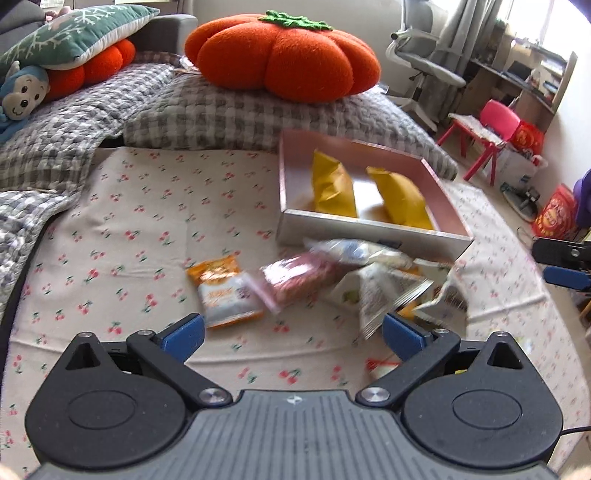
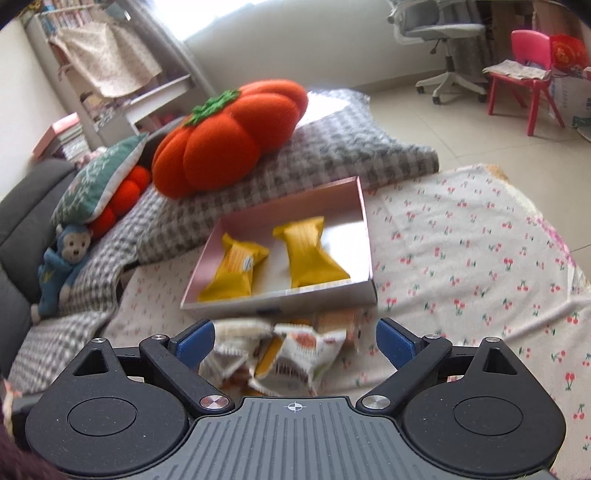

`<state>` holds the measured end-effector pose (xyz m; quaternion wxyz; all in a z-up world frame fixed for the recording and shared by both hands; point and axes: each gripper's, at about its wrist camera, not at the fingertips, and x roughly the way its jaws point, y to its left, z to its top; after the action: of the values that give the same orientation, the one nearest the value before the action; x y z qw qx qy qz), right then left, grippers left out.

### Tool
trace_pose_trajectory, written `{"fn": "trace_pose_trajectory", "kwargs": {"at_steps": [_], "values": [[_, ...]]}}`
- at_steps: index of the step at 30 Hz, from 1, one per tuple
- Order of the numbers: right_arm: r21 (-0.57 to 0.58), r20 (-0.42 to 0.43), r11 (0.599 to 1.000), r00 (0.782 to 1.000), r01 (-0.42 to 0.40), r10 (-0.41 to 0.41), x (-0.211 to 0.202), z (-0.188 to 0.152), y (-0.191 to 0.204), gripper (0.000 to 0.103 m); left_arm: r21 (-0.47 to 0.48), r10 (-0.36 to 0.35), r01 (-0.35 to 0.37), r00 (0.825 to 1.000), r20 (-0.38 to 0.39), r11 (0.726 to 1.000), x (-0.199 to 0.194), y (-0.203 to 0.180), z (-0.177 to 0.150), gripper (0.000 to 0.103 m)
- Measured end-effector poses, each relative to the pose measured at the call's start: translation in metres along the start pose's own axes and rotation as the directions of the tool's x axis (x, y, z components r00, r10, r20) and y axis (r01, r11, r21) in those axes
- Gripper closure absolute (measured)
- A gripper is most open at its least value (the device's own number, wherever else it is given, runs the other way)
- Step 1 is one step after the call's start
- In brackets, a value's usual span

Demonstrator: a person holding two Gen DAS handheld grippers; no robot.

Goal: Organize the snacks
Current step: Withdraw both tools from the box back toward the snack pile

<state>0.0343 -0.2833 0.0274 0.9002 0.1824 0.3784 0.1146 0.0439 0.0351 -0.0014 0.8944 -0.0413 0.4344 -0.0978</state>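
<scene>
A shallow pink box (image 1: 369, 230) (image 2: 280, 301) lies on the cherry-print cloth with two yellow snack packs (image 1: 334, 186) (image 2: 314, 253) inside. In front of it lies a loose heap of snacks: an orange-and-white pack (image 1: 223, 291), a pink pack (image 1: 295, 280) and white packs (image 1: 376, 291) (image 2: 295, 350). My left gripper (image 1: 293, 334) stands open over the cloth just short of the heap, nothing between its fingers. My right gripper (image 2: 295, 341) stands open above the white packs, its pads clear of them. The right gripper's blue finger (image 1: 565, 277) shows at the left wrist view's right edge.
A grey checked quilt (image 1: 207, 114) lies behind the cloth (image 1: 140, 229), with an orange pumpkin cushion (image 1: 284, 55) (image 2: 229, 136) on it. A blue monkey toy (image 2: 62, 266) and a green pillow (image 1: 74, 33) sit at the left. An office chair (image 2: 443, 44) and a pink chair (image 2: 524, 66) stand on the floor.
</scene>
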Motion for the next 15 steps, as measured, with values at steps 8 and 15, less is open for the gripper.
{"fn": "trace_pose_trajectory", "kwargs": {"at_steps": [8,15], "values": [[0.001,-0.053,1.000,0.998,0.026,-0.026,0.000,-0.024,-0.012,0.007,-0.001,0.001,-0.001,1.000,-0.031,1.000,-0.011,0.017,-0.021,0.000],[-0.029,-0.077,0.992,0.989,0.120,-0.122,0.000,-0.035,-0.024,0.007,-0.031,-0.030,0.026,0.990,-0.135,0.999,-0.011,0.027,-0.042,0.002]]}}
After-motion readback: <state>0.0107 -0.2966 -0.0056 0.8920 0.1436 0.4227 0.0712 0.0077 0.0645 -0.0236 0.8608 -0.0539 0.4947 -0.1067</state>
